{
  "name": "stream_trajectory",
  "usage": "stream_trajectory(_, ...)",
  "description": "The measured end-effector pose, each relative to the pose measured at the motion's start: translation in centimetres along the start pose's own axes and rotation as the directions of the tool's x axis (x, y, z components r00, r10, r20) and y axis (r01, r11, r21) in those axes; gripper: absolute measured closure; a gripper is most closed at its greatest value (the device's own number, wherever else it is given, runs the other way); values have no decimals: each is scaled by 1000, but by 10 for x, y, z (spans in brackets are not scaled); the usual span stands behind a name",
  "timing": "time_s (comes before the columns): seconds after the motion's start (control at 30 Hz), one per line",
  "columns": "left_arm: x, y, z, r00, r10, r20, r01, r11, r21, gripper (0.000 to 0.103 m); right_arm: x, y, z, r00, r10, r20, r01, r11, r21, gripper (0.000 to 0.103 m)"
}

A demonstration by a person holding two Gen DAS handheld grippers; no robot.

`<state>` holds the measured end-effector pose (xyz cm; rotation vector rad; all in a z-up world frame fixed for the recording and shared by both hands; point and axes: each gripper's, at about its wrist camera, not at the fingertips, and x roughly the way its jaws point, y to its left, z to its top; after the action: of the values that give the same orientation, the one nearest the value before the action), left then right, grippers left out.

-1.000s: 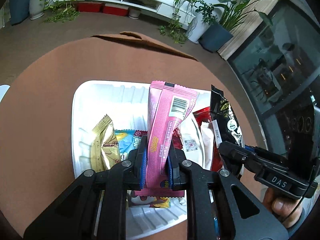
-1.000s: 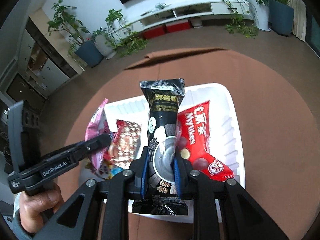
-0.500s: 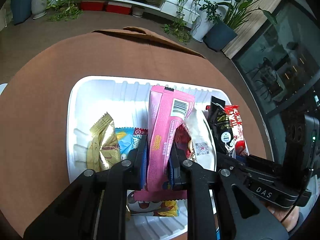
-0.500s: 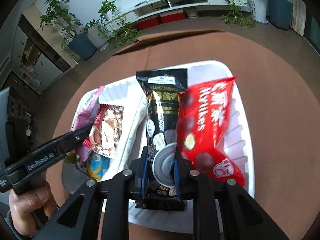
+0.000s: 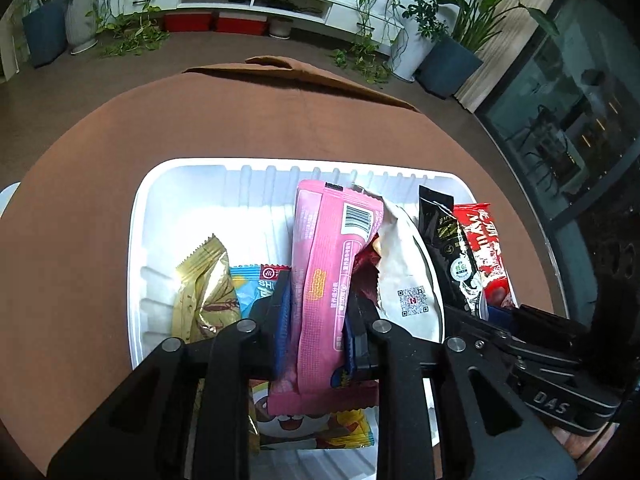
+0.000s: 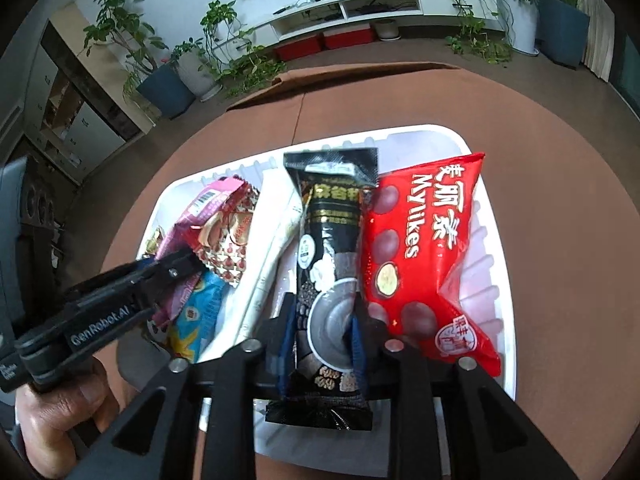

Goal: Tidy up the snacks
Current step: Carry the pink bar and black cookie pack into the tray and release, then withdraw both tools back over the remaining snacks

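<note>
Closest in, the left hand-held gripper [image 5: 316, 332] has a long pink foil snack packet [image 5: 326, 276] standing between its blue pads; its jaws are opening, and the pad on the left side looks just clear of the wrapper, so this reads as a release rather than a carry. The right hand-held gripper [image 6: 325, 332] straddles a black cereal-bar packet [image 6: 328, 264] the same way, jaws opening too, with a thin gap on its left side. Both packets lie lengthwise in the white ribbed plastic tray [image 5: 192, 184], pointing away from the fingers, probably so they line up in a row. Beside the black packet rests a red chocolate-ball bag [image 6: 424, 256]; near the pink one sit a gold foil wrapper [image 5: 204, 288] and a white paper sachet [image 5: 404, 272]. Beyond the tray the brown round tabletop [image 5: 240, 120] stretches away.
</note>
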<state>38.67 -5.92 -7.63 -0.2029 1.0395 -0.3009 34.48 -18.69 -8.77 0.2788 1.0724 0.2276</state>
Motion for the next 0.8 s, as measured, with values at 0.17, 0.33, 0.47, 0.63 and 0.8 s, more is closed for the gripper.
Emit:
stream_trajectory(0.17,-2,-5,-3,1000,-14,8,14,1000,9,78,-11,8,3,999,-9,33,10,1000,-27,62)
stream_trajectory(0.33,-13,-10,-2,999,-20,32,20,1000,11,44,-25,8,5,998,-16,61,18,999,-31,55)
stream_trajectory(0.47,-32,-18,-3,998,-35,58,34,999,18,36,-43,4,7,996,-17,93,19,1000,-18,44)
stream_trajectory(0.63,-75,-17,-16,991,-67,112,62,997,48,5,-88,-2,1,983,54,178,-58,998,18,22)
stream_trajectory(0.8,-118,-16,-49,983,-83,166,73,995,71,0,-145,-12,-28,947,127,294,-146,988,44,4)
